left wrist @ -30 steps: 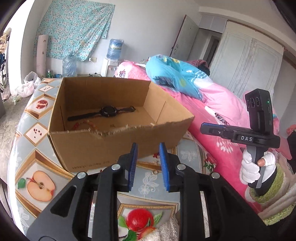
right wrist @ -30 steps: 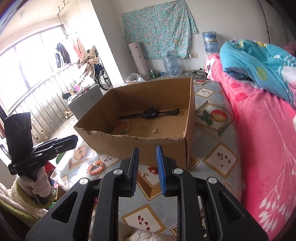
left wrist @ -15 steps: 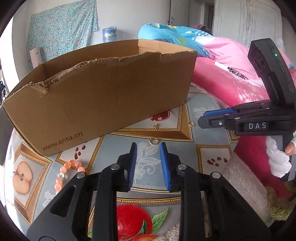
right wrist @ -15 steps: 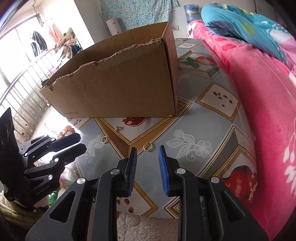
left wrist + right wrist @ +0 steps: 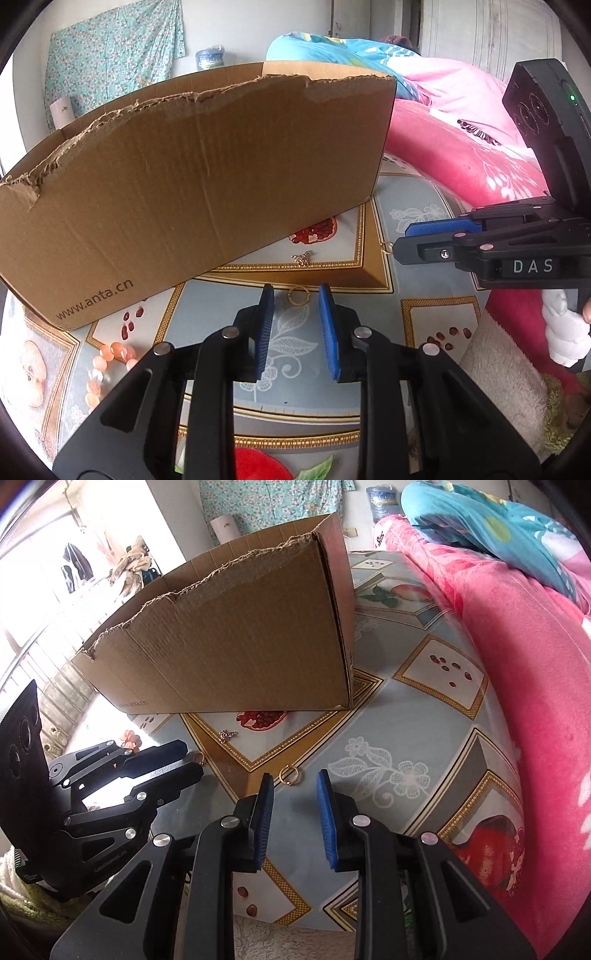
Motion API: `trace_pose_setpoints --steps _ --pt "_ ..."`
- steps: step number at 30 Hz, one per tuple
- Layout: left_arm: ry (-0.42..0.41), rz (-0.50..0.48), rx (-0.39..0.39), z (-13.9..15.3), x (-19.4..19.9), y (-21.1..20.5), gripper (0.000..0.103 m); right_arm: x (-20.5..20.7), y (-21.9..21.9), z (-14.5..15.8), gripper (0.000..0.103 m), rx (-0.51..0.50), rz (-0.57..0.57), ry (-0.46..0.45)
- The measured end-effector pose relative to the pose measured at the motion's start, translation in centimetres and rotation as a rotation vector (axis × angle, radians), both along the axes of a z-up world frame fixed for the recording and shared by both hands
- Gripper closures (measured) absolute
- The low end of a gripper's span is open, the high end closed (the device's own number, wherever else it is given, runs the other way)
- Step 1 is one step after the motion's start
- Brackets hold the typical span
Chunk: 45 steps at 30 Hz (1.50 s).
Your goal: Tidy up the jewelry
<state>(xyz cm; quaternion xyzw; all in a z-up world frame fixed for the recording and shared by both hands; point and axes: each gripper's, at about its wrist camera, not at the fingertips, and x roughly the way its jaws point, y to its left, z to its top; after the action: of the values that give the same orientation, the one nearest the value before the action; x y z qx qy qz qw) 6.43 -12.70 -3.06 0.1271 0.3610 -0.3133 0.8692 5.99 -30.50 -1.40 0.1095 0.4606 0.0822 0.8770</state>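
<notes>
A brown cardboard box [image 5: 192, 177] stands on the fruit-print tablecloth; its inside is hidden. In the left wrist view my left gripper [image 5: 296, 291] is open, low over the table, with a gold ring [image 5: 298, 295] lying between its fingertips. A small gold chain piece [image 5: 303, 258] lies beyond it. A second gold ring [image 5: 387, 248] lies by my right gripper [image 5: 400, 242]. In the right wrist view my right gripper [image 5: 294, 778] is open with a gold ring [image 5: 288, 775] just ahead of it. My left gripper [image 5: 192, 758] is beside another ring [image 5: 198, 757].
A peach bead bracelet [image 5: 110, 362] lies on the cloth at the left, also seen in the right wrist view [image 5: 131, 738]. A pink quilt [image 5: 535, 701] borders the table on the right. A white towel [image 5: 498, 373] lies near the front edge.
Both grippers have dropped from above the box to just over the tablecloth in front of it and moved closer to the gold rings. Both remain open.
</notes>
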Motion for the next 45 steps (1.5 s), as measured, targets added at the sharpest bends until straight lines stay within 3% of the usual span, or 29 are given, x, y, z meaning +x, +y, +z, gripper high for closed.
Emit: trace_pose_setpoints --steps 6,12,30,33,38,45 --pt "-0.022 -0.007 0.019 0.0 0.1 -0.4 0.092 -0.1 0.0 -0.1 0.079 0.002 0.000 -0.007" --pt "-0.024 -0.006 0.019 -0.1 0.2 -0.6 0.092 0.0 0.0 0.0 0.079 -0.005 -0.001 -0.012" --pt "0.049 0.046 0.004 0.3 -0.1 0.8 0.094 0.6 2.0 0.3 0.079 -0.156 0.060 -0.033" --pt "0.055 0.058 0.004 0.3 0.1 1.0 0.094 0.6 2.2 0.1 0.079 -0.142 0.070 -0.023" --pt "0.058 0.067 0.002 0.3 0.1 1.2 0.094 0.7 2.5 0.1 0.079 -0.035 0.099 -0.006" --pt "0.059 0.069 0.000 0.3 0.2 1.1 0.094 0.4 2.8 0.8 0.079 -0.089 0.109 -0.034"
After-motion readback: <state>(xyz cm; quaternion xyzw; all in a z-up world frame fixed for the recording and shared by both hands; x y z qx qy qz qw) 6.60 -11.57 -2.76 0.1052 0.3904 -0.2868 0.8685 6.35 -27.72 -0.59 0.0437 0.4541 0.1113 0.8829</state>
